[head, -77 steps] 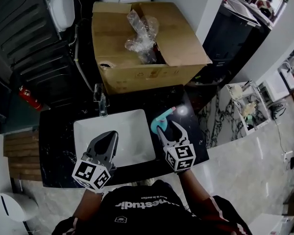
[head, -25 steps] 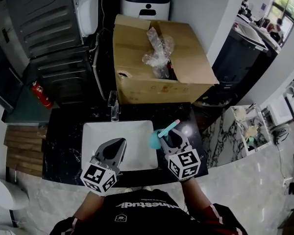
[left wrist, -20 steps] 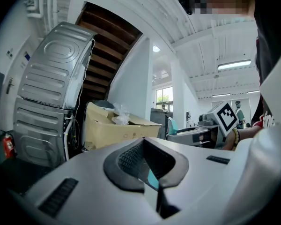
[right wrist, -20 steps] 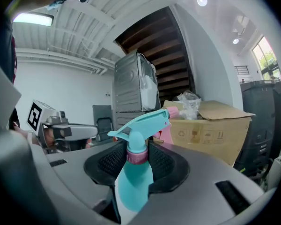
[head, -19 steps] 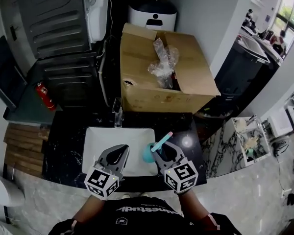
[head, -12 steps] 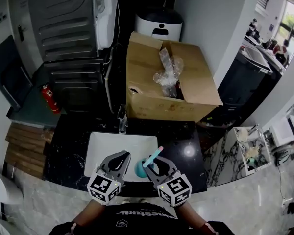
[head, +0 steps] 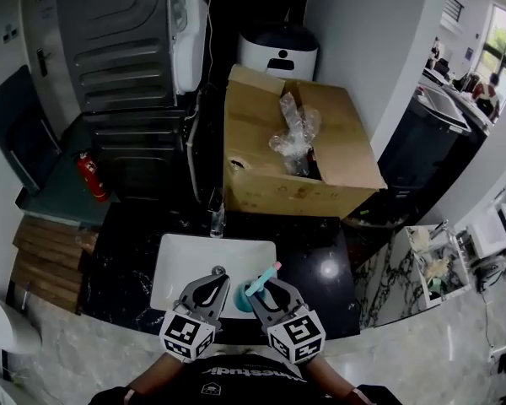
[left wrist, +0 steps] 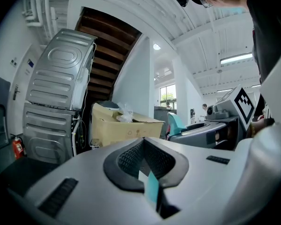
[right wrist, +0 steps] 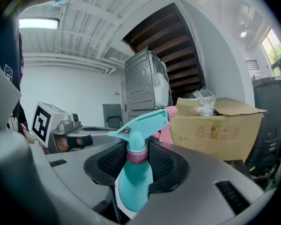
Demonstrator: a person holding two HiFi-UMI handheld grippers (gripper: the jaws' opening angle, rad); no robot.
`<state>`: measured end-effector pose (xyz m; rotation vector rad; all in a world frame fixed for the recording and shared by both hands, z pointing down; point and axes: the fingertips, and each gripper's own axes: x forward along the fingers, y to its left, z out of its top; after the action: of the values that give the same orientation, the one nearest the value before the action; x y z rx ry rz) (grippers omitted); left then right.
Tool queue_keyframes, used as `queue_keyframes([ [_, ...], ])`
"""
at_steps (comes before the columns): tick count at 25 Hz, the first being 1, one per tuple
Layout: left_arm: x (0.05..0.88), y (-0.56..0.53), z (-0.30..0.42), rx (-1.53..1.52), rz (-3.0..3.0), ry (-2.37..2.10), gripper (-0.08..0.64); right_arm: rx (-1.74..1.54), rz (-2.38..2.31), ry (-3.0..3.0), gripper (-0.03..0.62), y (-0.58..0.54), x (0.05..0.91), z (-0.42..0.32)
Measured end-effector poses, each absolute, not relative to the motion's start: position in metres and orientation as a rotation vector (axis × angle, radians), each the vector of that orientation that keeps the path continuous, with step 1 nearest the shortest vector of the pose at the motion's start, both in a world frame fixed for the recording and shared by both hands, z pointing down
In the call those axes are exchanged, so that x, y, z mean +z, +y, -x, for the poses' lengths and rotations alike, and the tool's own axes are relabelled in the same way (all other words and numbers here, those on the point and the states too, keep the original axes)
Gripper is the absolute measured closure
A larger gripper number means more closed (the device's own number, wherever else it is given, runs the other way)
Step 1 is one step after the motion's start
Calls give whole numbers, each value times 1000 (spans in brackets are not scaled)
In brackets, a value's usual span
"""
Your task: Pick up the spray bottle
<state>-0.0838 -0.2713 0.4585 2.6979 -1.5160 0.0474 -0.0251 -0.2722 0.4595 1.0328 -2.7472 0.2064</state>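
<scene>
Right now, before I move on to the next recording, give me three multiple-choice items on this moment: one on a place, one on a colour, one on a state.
1. Where is the cardboard box?
A) Beyond the far edge of the white sink
B) Inside the sink
C) Between the two grippers

2. What colour is the body of the spray bottle?
A) Yellow
B) Teal
C) Black

3. What state is the right gripper in?
A) Open and empty
B) Shut on a cloth
C) Shut on the spray bottle

Answers:
1. A: the head view shows the box past the sink, further from the person.
2. B: the right gripper view shows a teal body with a pink collar.
3. C: the gripper's pads press on the bottle's neck from both sides.
</scene>
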Motion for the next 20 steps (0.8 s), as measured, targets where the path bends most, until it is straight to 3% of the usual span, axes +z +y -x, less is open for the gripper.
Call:
queue_keyframes([
  [20, 461, -275, 80, 20, -2688, -1453, 545, 228, -1098, -2709, 420, -270, 463, 15],
])
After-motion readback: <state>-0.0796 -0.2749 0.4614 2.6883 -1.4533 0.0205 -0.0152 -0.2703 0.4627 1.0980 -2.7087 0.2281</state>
